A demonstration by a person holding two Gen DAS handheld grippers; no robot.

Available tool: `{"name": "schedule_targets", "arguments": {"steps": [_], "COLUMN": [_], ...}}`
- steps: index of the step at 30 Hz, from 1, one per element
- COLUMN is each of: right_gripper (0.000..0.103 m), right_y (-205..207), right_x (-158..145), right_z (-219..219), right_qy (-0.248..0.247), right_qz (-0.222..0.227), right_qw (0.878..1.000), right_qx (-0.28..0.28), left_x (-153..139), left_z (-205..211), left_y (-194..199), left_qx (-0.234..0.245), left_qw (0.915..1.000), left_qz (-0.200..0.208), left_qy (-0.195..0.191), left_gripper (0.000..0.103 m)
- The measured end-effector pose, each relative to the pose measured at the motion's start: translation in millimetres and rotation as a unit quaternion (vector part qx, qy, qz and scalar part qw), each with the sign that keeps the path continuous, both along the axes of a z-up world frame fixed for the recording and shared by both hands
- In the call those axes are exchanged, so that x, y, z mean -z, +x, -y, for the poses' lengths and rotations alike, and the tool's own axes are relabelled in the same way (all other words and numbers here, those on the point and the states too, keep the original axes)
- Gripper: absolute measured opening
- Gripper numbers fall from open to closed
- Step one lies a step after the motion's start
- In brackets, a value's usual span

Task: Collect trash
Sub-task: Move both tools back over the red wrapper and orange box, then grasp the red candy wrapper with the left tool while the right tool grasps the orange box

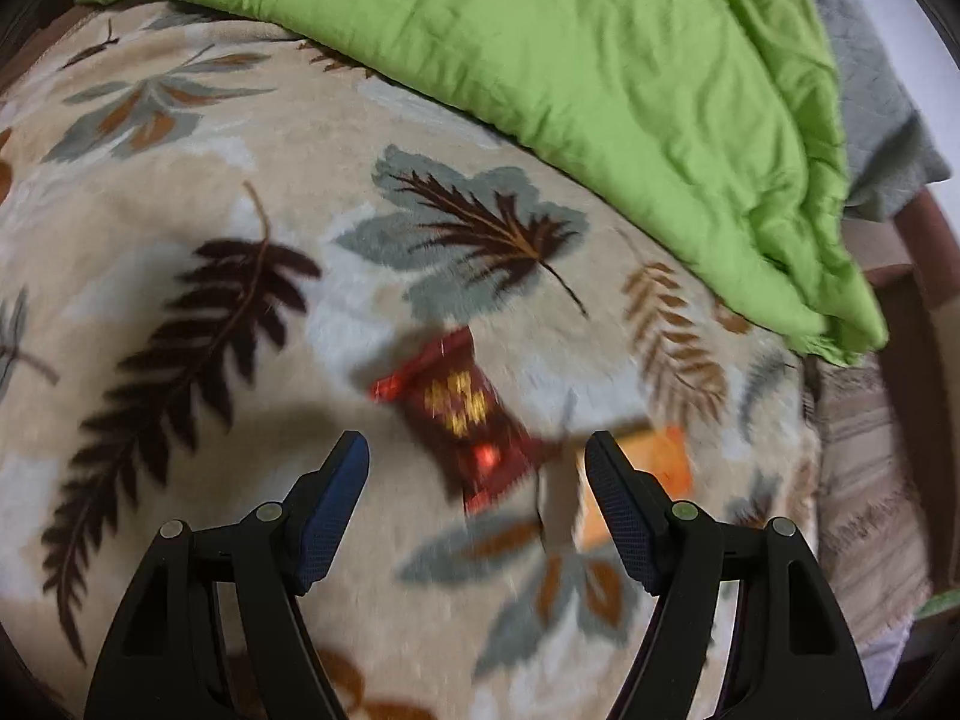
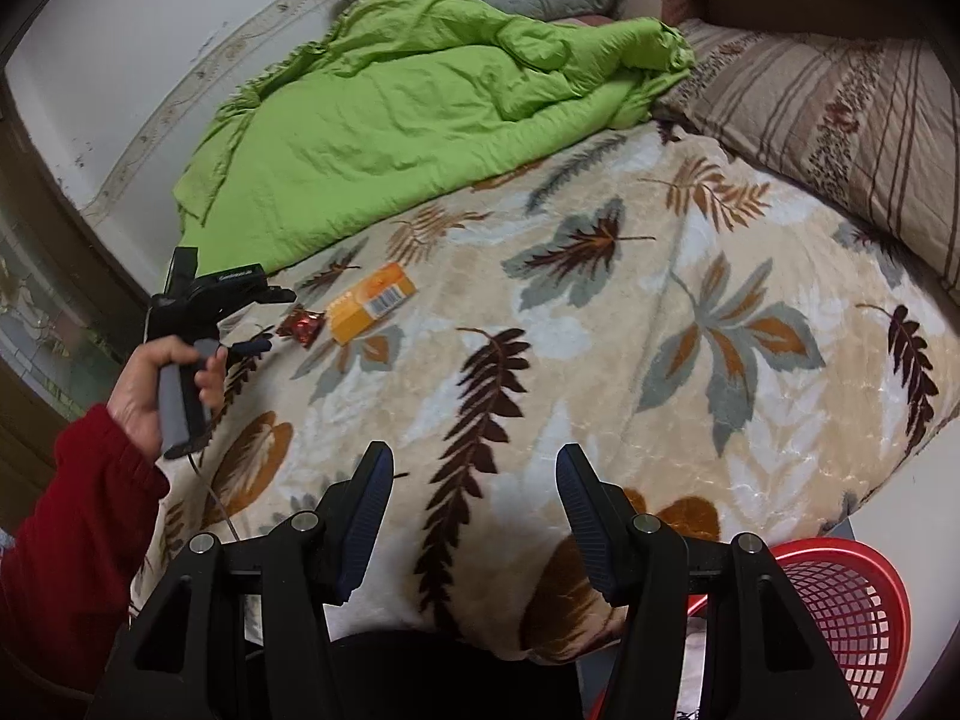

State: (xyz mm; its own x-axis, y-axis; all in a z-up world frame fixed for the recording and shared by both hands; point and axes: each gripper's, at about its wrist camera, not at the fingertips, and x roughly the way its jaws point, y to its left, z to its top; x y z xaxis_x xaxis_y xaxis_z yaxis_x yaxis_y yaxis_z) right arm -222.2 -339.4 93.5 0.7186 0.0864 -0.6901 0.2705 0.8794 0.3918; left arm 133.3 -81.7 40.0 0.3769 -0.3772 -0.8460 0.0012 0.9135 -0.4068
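Left wrist view: left gripper [image 1: 477,450] spread wide and empty above a leaf-print blanket [image 1: 180,180], closing in on a red wrapper [image 1: 459,414], blurred; orange box [image 1: 666,456] just beside the wrapper.

Right wrist view: right gripper [image 2: 474,468] parted, empty over bare blanket; wrapper and box well apart from it, by the left gripper; red basket [image 2: 852,600] beside the bed. Approach step, judged; next needs lowering astride the wrapper, then squeezing

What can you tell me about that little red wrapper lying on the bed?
The red wrapper is a small, shiny, crinkled foil packet, dark red with gold print, blurred in the left view. It lies flat on the leaf-patterned blanket, right beside an orange box. Nothing grips it: the left gripper hangs open above it.
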Motion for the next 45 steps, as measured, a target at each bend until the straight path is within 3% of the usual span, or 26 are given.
{"name": "schedule_targets", "arguments": {"steps": [2, 5, 9, 15, 21, 24, 26, 32, 33, 38, 45], "right_gripper": [0.061, 0.061, 0.061, 0.061, 0.061, 0.061, 0.06, 0.059, 0.059, 0.058, 0.06], "right_y": [1, 6, 19, 74, 183, 241, 275, 364, 376, 379, 305], "right_x": [3, 5, 2, -6, 6, 12, 14, 42, 51, 70, 70], "right_z": [4, 10, 10, -8, -32, -44, -49, -52, -49, -39, -56], "right_qy": [0.0, 0.0, -0.002, -0.006, 0.006, -0.004, -0.008, -0.007, 0.012, 0.054, 0.083], "right_qz": [-0.005, -0.01, -0.008, 0.005, -0.005, -0.014, -0.009, -0.048, -0.059, -0.085, -0.098], "right_qw": [1.0, 1.0, 1.0, 0.998, 0.991, 0.989, 0.987, 0.984, 0.983, 0.978, 0.963], "right_qx": [0.005, 0.009, 0.001, -0.055, -0.131, -0.148, -0.159, -0.171, -0.174, -0.182, -0.237], "left_x": [10, 22, 21, 8, 0, 0, 5, 15, 15, 18, 16], "left_z": [8, 15, 12, -33, -64, -64, -64, -63, -64, -65, -62], "left_y": [10, 16, 0, -54, -88, -91, -87, -78, -77, -75, -77], "left_qx": [0.001, 0.022, 0.053, 0.042, -0.01, -0.011, -0.009, 0.0, 0.0, -0.002, 0.002], "left_qw": [0.9997, 0.9985, 0.9945, 0.9921, 0.9869, 0.9823, 0.9837, 0.9856, 0.9854, 0.9865, 0.9859], "left_qz": [0.0, 0.0, 0.043, 0.087, 0.135, 0.156, 0.15, 0.136, 0.137, 0.131, 0.135], "left_qy": [0.026, 0.05, 0.079, 0.08, 0.087, 0.103, 0.098, 0.1, 0.102, 0.098, 0.099], "left_gripper": [0.068, 0.048, 0.036, 0.035, 0.035, 0.035, 0.035, 0.035, 0.035, 0.035, 0.035]}}
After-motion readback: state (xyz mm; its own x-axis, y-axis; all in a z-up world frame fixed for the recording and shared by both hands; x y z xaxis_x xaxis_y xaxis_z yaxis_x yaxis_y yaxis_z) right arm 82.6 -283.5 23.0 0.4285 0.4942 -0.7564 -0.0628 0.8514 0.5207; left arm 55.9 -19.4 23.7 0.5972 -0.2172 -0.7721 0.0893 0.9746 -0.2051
